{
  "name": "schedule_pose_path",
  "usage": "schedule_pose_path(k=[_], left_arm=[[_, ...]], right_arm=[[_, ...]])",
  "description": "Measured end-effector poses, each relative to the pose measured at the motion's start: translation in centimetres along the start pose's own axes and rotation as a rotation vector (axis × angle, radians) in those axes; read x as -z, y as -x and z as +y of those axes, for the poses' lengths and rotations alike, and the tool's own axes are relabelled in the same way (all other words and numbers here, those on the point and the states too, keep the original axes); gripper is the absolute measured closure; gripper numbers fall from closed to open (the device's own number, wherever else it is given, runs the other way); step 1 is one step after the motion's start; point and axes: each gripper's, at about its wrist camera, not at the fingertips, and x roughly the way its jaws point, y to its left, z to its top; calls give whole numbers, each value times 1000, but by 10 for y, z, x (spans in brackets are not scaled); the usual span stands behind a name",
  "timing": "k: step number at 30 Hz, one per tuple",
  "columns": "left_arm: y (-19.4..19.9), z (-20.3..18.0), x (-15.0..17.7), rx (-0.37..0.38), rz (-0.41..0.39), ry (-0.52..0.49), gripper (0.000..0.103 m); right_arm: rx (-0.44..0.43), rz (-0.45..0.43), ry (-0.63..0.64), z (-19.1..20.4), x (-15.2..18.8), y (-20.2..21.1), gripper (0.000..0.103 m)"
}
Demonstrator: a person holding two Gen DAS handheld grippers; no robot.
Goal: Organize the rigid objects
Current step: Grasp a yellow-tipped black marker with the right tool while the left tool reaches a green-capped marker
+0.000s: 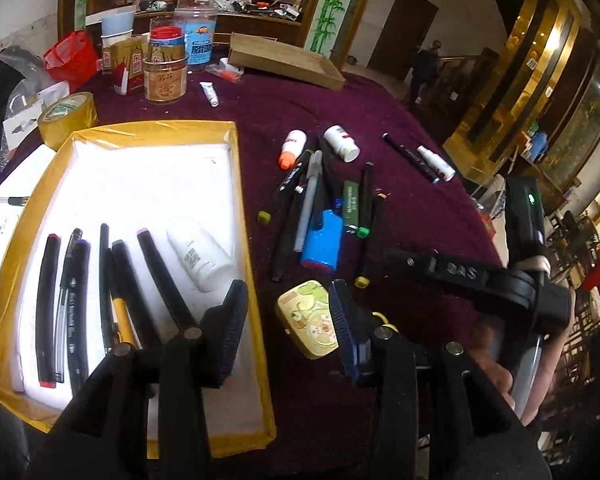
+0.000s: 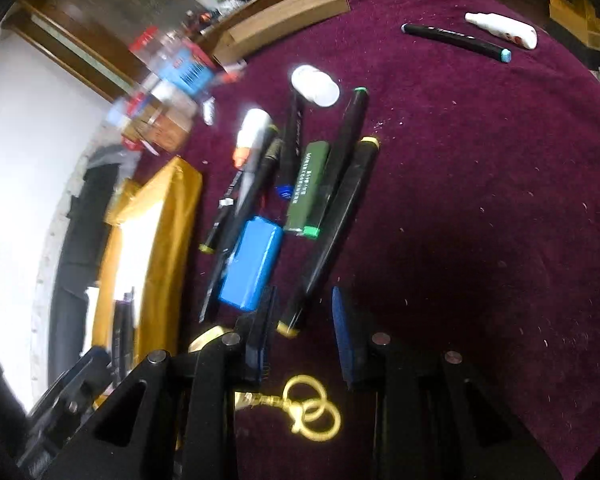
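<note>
At left in the left wrist view, a yellow-taped tray (image 1: 244,200) with white foam floor holds slim black markers (image 1: 156,276). The left claw (image 1: 288,320) stands spread, empty, over its right rim. On plush maroon table (image 2: 480,200), the right claw (image 2: 304,320) gapes beside a glossy blue case (image 2: 252,264); bare cloth lies rightward.

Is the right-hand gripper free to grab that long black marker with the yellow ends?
Probably yes. The right gripper is open and empty, and the marker's near yellow end lies just ahead between its fingers, on top of the pile. Only the blue case crowds one side.
</note>
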Motion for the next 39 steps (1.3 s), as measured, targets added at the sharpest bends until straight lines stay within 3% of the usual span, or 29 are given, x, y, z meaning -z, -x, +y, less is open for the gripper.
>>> schedule_pose_path(k=[7,13,18,22,27,31,34,39], left_arm=[[-2,4,3,-22,16,17,64],[-8,-16,-3,42,43,-32,64],[-30,-49,-24,62,70,-120,64],[-61,-75,-43,65,130,-179,64],[-109,-97,-63,84,228,-193,64],[-137,-110,-74,74,280,-207,64],[-152,-112,-87,70,303,-177,64],[-179,-116,-100,12,322,-183,65]], right_arm=[[213,-20,116,27,1,-26,79],[244,-37,84,4,1,-12,90],[268,-82,10,-43,-1,19,90],[123,-68,-29,-73,-6,31,90],[113,-129,19,-71,-4,29,90],[14,-129,-53,-84,-8,29,90],[-51,-122,-98,-94,-11,28,90],[-67,-121,-106,-96,-11,27,90]])
